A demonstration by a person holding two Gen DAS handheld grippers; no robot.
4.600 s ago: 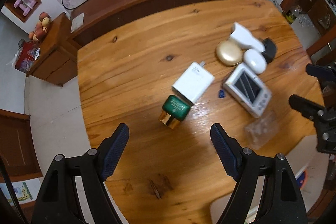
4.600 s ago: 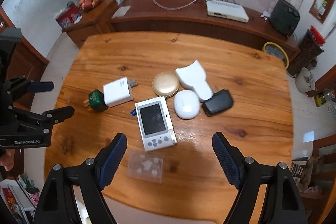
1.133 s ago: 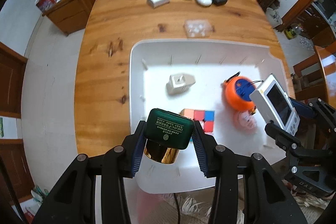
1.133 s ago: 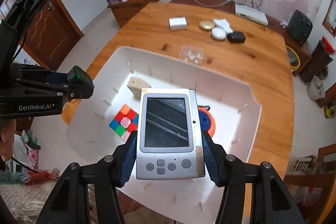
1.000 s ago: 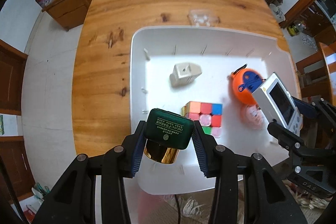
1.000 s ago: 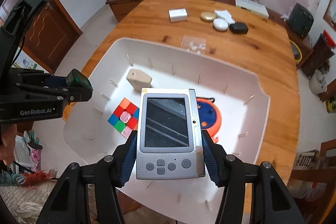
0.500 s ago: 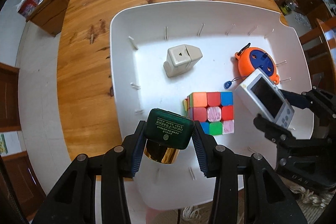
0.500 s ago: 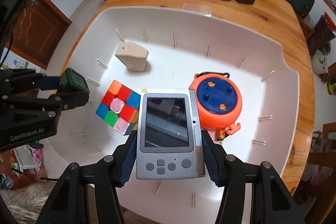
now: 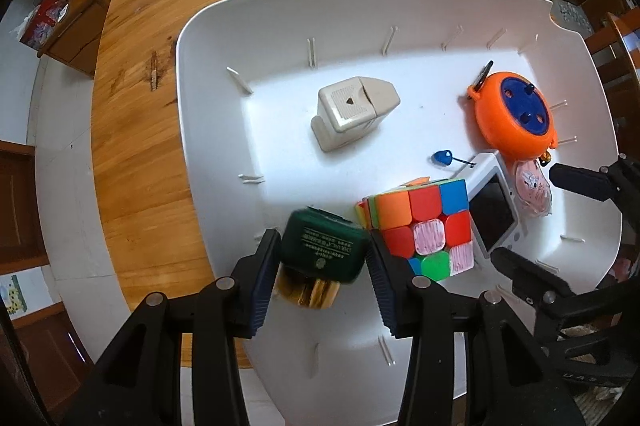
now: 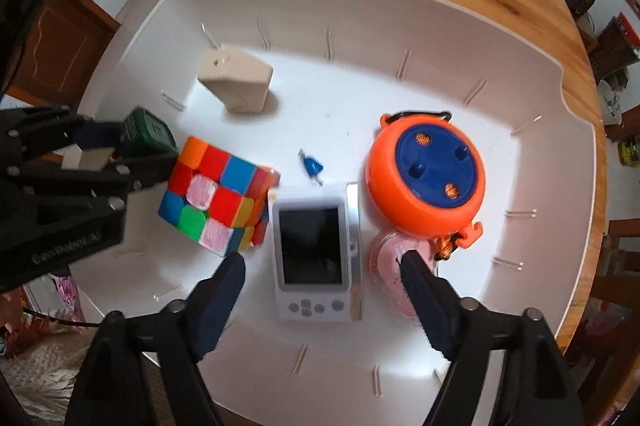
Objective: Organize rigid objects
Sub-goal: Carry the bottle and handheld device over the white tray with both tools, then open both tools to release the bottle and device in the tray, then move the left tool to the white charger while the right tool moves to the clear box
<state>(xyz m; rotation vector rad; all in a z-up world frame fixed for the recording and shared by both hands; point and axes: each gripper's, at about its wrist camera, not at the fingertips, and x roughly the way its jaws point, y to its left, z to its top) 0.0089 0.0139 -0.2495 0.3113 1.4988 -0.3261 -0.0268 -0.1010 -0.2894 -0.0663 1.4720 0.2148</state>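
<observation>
Now my right hand-held gripper (image 10: 320, 276) is opening around one handheld console (image 10: 314, 246), lengthwise toward me, buttons nearest. My left hand-held gripper (image 9: 322, 262) is easing open around one green-capped jar (image 9: 320, 252).

The left gripper (image 9: 323, 258) is seen low over the white bin (image 9: 208, 130), jaws opening, with a green-capped gold bottle (image 9: 320, 250) between its pads (contact still apparent). A colour cube (image 9: 424, 226) is set just right of it, then a white handheld device (image 9: 490, 210), an orange reel (image 9: 514, 114) and a beige block (image 9: 354, 112). The right gripper (image 9: 536, 222) is seen at the right edge.
</observation>
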